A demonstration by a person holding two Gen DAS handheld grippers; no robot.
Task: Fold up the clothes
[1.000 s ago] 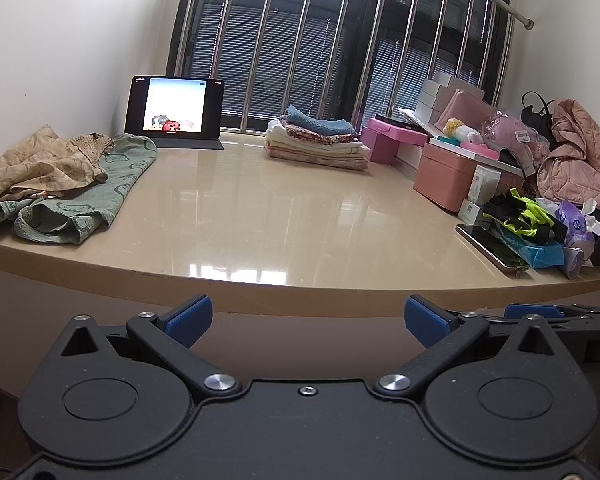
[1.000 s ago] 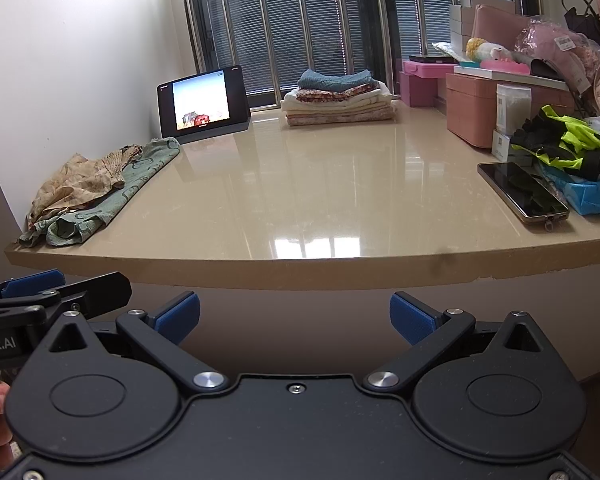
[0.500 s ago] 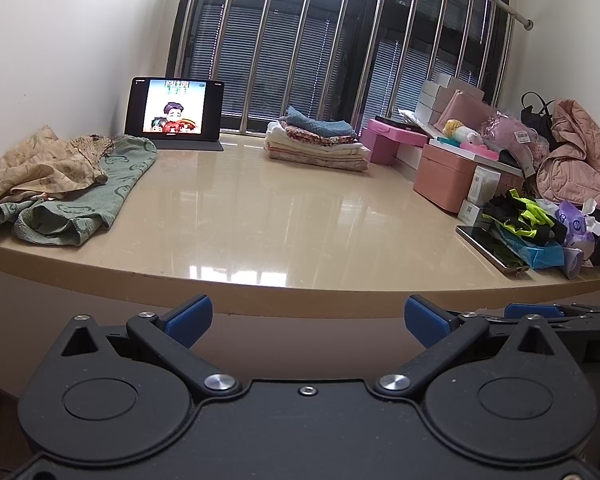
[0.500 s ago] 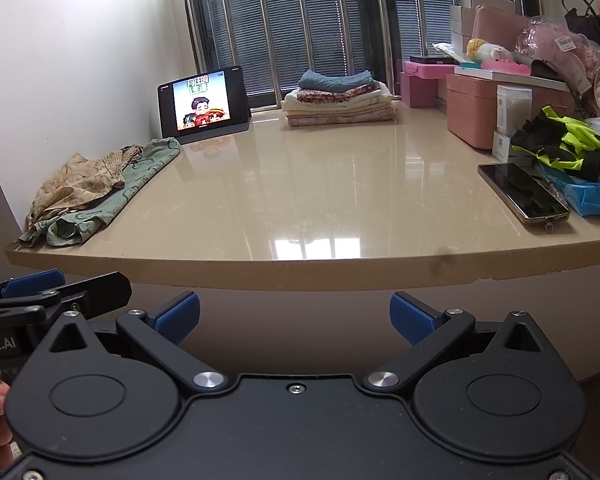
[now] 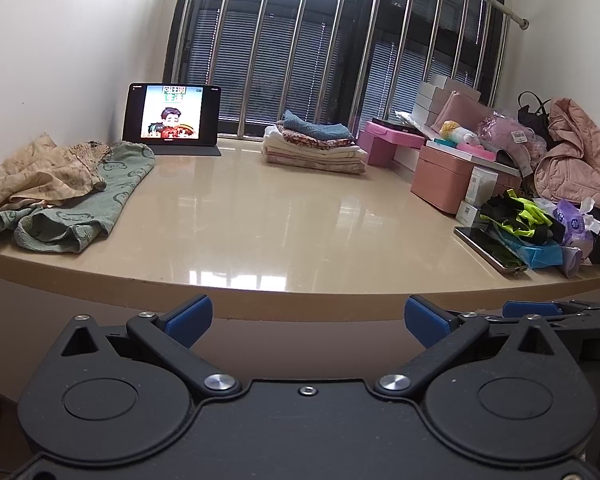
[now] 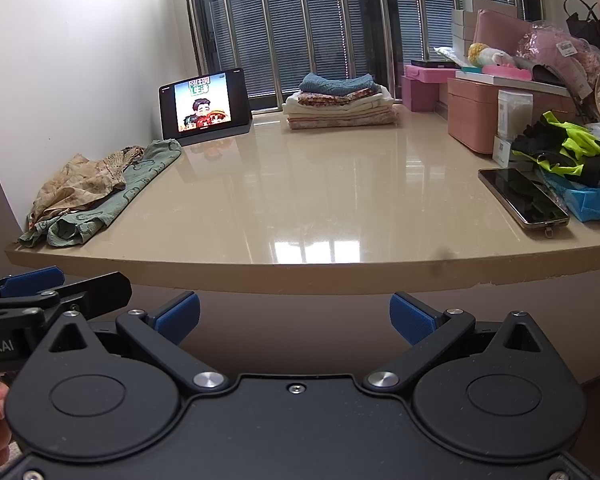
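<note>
A crumpled heap of unfolded clothes lies at the table's left edge: a beige patterned garment (image 5: 40, 176) on a green one (image 5: 96, 200); the beige one (image 6: 80, 180) and the green one (image 6: 132, 188) also show in the right wrist view. A stack of folded clothes (image 5: 316, 146) sits at the back by the window, also in the right wrist view (image 6: 340, 102). My left gripper (image 5: 306, 316) and right gripper (image 6: 294, 314) are both open and empty, held below and in front of the table's front edge, side by side.
A tablet (image 5: 172, 114) playing a cartoon stands at the back left. A phone (image 6: 522, 198) lies at the right front. Pink boxes (image 5: 448, 178), a neon-yellow and black garment (image 5: 516, 216), bags and a pink jacket (image 5: 576, 164) crowd the right side. The beige tabletop (image 5: 260, 220) is glossy.
Only the picture on the tablet has changed. Both grippers and the clothes have stayed where they were.
</note>
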